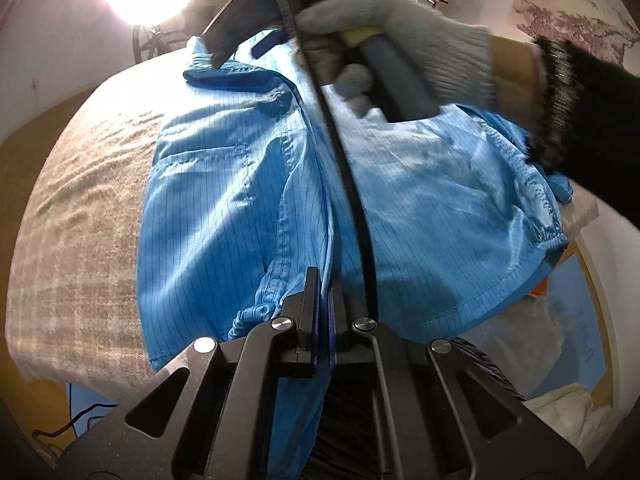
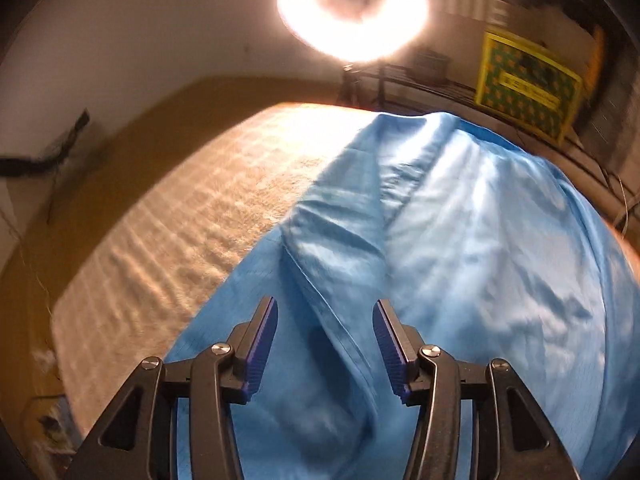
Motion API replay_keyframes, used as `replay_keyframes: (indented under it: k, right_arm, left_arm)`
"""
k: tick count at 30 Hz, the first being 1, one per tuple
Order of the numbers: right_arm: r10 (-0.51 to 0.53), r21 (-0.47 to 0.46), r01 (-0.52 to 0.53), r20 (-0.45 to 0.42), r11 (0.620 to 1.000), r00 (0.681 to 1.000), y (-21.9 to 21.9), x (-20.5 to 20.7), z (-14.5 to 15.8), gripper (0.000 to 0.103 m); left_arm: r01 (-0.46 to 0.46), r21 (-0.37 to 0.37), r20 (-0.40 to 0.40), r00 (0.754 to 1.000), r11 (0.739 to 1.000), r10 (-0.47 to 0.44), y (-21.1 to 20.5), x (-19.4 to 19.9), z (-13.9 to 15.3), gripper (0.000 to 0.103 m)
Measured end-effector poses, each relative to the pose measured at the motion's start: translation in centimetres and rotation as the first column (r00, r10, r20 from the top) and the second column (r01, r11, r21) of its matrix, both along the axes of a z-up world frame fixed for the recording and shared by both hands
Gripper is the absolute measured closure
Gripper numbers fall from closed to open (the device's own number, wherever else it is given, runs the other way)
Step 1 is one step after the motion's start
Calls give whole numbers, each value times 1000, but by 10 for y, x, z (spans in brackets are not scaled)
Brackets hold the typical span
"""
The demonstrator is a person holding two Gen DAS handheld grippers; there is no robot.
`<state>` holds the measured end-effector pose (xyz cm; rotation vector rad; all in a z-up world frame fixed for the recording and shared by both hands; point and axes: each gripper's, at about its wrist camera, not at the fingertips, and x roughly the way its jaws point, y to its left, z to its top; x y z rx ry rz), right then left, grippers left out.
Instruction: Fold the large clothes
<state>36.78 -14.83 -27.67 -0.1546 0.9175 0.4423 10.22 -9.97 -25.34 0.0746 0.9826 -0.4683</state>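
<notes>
A large light-blue pinstriped garment (image 1: 240,184) with a chest pocket lies on the beige towel-covered table (image 1: 80,208). My left gripper (image 1: 325,280) is shut on a fold of the garment's front edge near the hem. In the left wrist view the right gripper's black body (image 1: 248,12) is held by a grey-gloved hand (image 1: 400,40) over the collar end. In the right wrist view my right gripper (image 2: 324,308) is open just above a raised crease of the garment (image 2: 460,240), holding nothing.
A bright ring lamp (image 2: 352,4) shines beyond the table's far edge. A yellow-green box (image 2: 528,84) sits on a dark rack at the back right. A black cable (image 1: 352,184) runs across the garment. The towel (image 2: 180,208) left of the garment is bare.
</notes>
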Motion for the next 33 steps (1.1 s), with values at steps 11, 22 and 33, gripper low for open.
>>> replay_keyframes:
  k: [11,22,33]
  right_arm:
    - [55,-165,-49,32,985,998,28,35,-21,102]
    - [-323,298,387,-243,872,915,-122,84,-33,103]
    - [-318,280,354,-168,892,933,-129,62,7,74]
  left_arm:
    - [-10,-2,-19,1000,1000,10,-1,10,0,103]
    - [10,3,-14,1000,1000,-10,-20,15,1,103]
    - [34,-2,-37,999,999,-35,-26,14,0,102]
